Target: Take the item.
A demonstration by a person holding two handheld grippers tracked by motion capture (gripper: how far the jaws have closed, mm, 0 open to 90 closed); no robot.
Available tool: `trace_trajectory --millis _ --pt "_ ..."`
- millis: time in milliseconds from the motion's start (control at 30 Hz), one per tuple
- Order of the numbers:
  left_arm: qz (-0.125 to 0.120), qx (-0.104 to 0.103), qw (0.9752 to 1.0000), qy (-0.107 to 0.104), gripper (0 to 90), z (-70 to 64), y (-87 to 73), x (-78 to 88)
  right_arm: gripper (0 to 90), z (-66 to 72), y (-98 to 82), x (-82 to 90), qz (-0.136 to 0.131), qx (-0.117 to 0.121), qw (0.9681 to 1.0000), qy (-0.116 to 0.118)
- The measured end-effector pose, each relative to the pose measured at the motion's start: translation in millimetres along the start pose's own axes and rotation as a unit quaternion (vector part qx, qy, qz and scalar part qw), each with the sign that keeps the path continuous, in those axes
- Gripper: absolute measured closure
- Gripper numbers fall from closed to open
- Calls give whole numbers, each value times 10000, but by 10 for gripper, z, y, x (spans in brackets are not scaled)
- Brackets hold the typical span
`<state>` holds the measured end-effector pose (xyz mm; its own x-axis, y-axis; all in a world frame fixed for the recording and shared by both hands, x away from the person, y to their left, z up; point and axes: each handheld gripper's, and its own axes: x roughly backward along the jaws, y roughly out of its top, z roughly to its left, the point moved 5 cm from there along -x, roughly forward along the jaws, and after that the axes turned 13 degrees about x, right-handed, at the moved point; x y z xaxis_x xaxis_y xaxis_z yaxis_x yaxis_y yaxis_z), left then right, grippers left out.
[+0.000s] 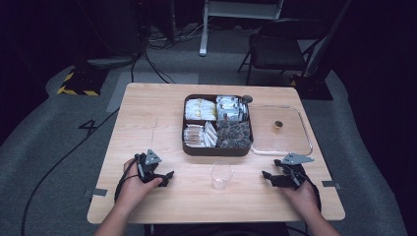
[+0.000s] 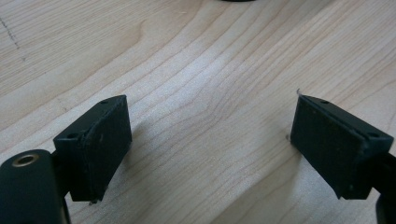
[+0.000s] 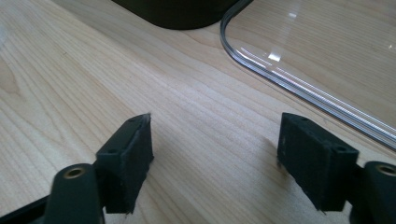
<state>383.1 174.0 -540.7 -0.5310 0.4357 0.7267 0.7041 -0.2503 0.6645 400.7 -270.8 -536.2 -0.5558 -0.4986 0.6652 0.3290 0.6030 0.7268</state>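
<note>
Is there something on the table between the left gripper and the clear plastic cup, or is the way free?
Nothing visible stands in the way. The left gripper rests on the table with jaws open, and between it and the clear cup there is bare wood. The dark compartment box lies farther back, beyond that line.

I see the counter lit brightly from overhead while the room around it sinks into near black. The clear lid throws small glints. My close views look soft, with faint shadows.
</note>
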Motion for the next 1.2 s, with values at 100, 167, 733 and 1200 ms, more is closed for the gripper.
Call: trace_trajectory --millis 100,167,733,1200 --pt "-6 -22 10000 -11 127 6 5 -2 317 7 4 9 21 43 10000 41" --pt "-4 -46 10000 -25 126 11 12 -7 326 7 4 12 21 46 10000 51" --pt "-47 -1 9999 -130 177 16 45 -4 436 -11 44 47 179 24 9997 135" --pt "-80 208 9995 -203 244 -18 -2 266 479 -92 742 287 -382 87 9974 610"
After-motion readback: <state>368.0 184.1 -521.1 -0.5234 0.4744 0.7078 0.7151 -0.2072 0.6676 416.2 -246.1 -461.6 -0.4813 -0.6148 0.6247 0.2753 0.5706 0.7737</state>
